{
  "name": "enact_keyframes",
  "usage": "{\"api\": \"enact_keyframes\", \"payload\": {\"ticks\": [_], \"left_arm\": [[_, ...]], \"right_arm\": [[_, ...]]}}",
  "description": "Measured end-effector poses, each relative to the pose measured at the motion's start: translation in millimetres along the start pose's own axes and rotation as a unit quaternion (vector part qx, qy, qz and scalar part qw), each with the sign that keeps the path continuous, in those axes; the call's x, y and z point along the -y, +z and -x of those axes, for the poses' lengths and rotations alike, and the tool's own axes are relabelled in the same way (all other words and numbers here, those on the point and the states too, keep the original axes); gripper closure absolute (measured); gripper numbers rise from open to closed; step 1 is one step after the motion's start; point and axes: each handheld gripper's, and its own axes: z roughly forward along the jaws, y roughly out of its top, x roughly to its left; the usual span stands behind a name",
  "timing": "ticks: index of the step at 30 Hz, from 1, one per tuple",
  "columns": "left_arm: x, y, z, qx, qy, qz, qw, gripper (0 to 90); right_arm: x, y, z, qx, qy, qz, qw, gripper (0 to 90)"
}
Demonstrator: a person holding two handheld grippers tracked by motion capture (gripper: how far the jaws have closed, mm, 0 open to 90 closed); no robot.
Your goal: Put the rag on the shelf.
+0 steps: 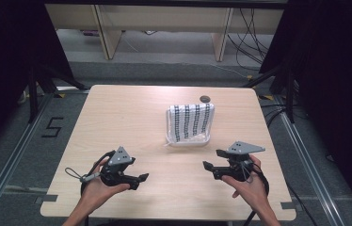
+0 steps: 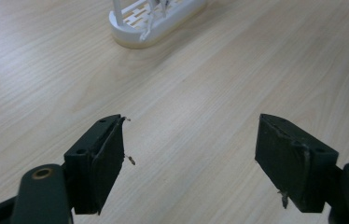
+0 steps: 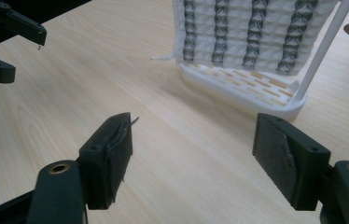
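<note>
White knit cloth with black patterned stripes (image 1: 190,120) hangs over a small white plastic slatted rack (image 1: 188,140), mid-worktop, toward the far side of the pale wood worktop (image 1: 117,122). Left gripper (image 1: 142,178) and right gripper (image 1: 207,165) both sit near the front edge, well apart from the rack, jaws apart, nothing between them. Risks as I read it: rack looks light, so a one-sided pull on the cloth could tip or drag it. Loose white string (image 3: 162,58) at the cloth's corner could snag a jaw. Pinching rack frame along with fabric would lift the whole lot.
</note>
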Motion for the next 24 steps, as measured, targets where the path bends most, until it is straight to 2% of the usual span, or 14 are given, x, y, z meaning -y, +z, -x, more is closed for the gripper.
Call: {"api": "enact_keyframes", "payload": {"ticks": [1,2,7,8,10,11,12,13,14,16,18,21,23,24], "left_arm": [[1.8,-0.5,1.5,0.001,0.004,0.0,1.0,23.2],[2.8,-0.6,2.9,0.0,0.004,-0.001,1.0,23.3],[8.8,0.9,7.2,0.005,0.002,-0.004,1.0,23.3],[10.3,1.0,7.8,0.003,0.003,-0.006,1.0,23.2],[13.8,1.6,8.6,0.006,0.002,-0.007,1.0,23.3],[13.8,1.6,8.6,0.006,0.002,-0.007,1.0,23.2],[17.6,2.2,9.6,0.006,-0.001,-0.008,0.9999,23.3],[19.3,2.1,9.7,0.006,-0.001,-0.01,0.9999,23.3],[19.3,2.1,9.7,0.006,-0.001,-0.01,0.9999,23.3],[24.0,3.6,11.3,0.006,-0.001,-0.013,0.9999,23.3],[27.3,4.7,13.1,0.007,-0.007,-0.012,0.9999,23.3],[30.3,4.2,14.2,0.008,-0.003,-0.015,0.9998,23.3],[34.7,2.3,16.5,0.002,0.001,-0.018,0.9998,23.2],[36.1,2.1,16.8,-0.003,0.004,-0.017,0.9999,23.2]], "right_arm": [[3.0,0.6,1.1,-0.001,-0.006,0.002,1.0,29.7],[4.7,-0.6,-0.5,-0.001,0.005,-0.006,1.0,29.7],[14.0,3.4,-1.9,-0.008,0.003,-0.008,0.9999,29.7],[15.0,2.9,-0.9,-0.004,-0.009,-0.013,0.9999,29.7],[18.2,3.4,-4.2,-0.01,0.006,-0.018,0.9998,29.7],[19.3,3.3,-3.5,-0.009,-0.001,-0.018,0.9998,29.7],[20.9,4.3,-3.4,-0.015,0.001,-0.016,0.9998,29.7],[22.1,2.2,-5.8,-0.013,0.009,-0.025,0.9996,29.7],[23.8,2.0,-5.3,-0.009,0.0,-0.02,0.9998,29.7],[26.9,2.2,-5.7,-0.018,-0.001,-0.02,0.9996,29.5],[29.2,1.3,-7.4,-0.013,-0.003,-0.024,0.9996,29.1],[31.4,0.2,-8.8,-0.013,-0.003,-0.031,0.9994,28.6],[34.6,0.5,-10.5,-0.019,-0.005,-0.035,0.9992,26.7],[35.9,-0.1,-12.1,-0.015,0.002,-0.041,0.999,25.6]]}}
